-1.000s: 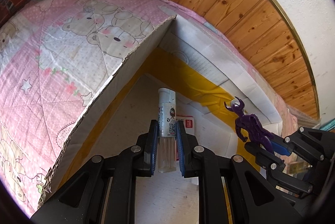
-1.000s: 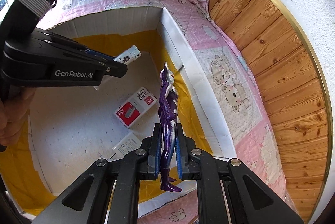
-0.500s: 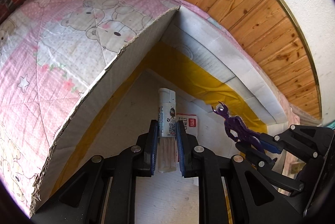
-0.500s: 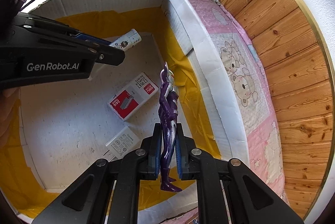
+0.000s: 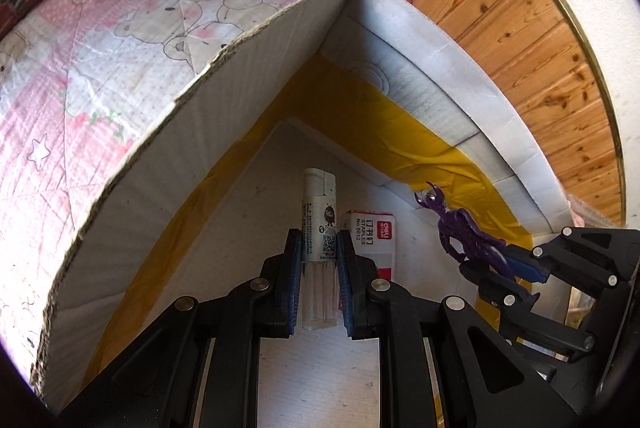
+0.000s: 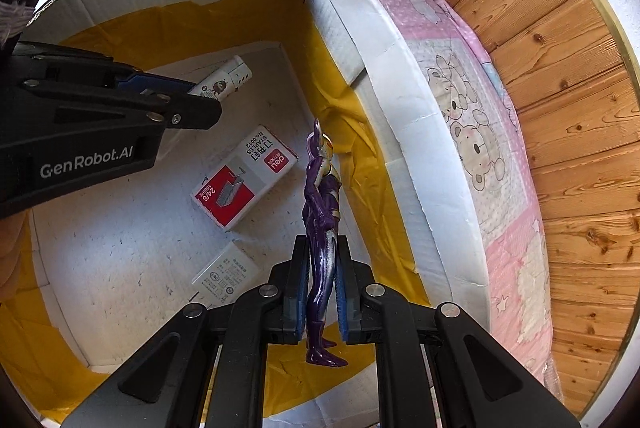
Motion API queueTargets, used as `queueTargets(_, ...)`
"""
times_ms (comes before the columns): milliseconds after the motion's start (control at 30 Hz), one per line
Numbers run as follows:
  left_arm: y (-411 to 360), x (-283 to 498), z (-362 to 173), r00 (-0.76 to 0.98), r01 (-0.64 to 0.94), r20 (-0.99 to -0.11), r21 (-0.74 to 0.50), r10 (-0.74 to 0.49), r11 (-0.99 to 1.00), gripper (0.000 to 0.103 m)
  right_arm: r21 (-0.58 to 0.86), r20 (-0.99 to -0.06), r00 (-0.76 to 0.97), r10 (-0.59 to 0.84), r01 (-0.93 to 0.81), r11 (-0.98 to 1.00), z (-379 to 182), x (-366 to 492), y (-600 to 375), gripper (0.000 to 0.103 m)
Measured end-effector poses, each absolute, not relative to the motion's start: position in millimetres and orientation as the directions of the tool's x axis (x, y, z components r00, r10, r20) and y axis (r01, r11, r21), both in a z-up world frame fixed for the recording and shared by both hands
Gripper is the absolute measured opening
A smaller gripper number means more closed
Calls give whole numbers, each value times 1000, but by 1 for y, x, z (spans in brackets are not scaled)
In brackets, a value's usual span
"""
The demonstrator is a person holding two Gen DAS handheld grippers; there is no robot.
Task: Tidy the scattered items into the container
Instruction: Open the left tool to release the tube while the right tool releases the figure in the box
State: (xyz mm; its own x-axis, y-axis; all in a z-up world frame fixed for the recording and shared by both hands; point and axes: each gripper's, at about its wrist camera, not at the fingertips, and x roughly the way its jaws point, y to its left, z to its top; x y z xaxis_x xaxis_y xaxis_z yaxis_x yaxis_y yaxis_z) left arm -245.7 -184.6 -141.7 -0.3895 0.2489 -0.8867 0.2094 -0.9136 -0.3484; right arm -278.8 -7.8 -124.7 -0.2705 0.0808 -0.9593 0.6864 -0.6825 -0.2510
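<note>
My left gripper (image 5: 319, 248) is shut on a clear toothpick tube with a white cap (image 5: 319, 224), held inside the white cardboard box (image 5: 420, 67) above its floor. The same left gripper (image 6: 192, 99) and the toothpick tube (image 6: 228, 79) show at the left of the right wrist view. My right gripper (image 6: 323, 256) is shut on a purple toy figure (image 6: 322, 211) by its legs, head pointing into the box (image 6: 400, 99). In the left wrist view the figure (image 5: 460, 228) and right gripper (image 5: 504, 264) sit at the right.
On the box floor lie a red and white staples box (image 6: 244, 179) and a white charger block (image 6: 228, 272). Yellow tape (image 6: 360, 163) lines the inner walls. A pink bear-print quilt (image 5: 100, 67) surrounds the box, with a wooden floor (image 6: 560, 107) beyond.
Both grippers have sunk deeper into the box, the right one more; the box walls and the floor items loom larger. Both grips are unchanged.
</note>
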Motion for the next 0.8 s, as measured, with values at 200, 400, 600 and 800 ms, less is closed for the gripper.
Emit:
queueTargets(200, -182, -247, -142, -390, 211, -885, -354, 254, -911, 17, -256, -959, -267, 93, 682, -685, -128, -281, -6, 13)
queueTargets(400, -180, -248, -143, -384, 226, -889, -351, 248, -909, 18, -266, -957, -272, 104, 672, -691, -131, -281, -5, 16)
queueTargets(600, -178, -248, -144, -373, 242, -895, -348, 244, -906, 33, -260, -956, -277, 95, 655, -710, -128, -281, -1, 22)
queueTargets(800, -176, -247, -138, -380, 241, -890, -360, 253, -901, 34, -251, -955, -286, 79, 637, -729, -121, -279, 5, 22)
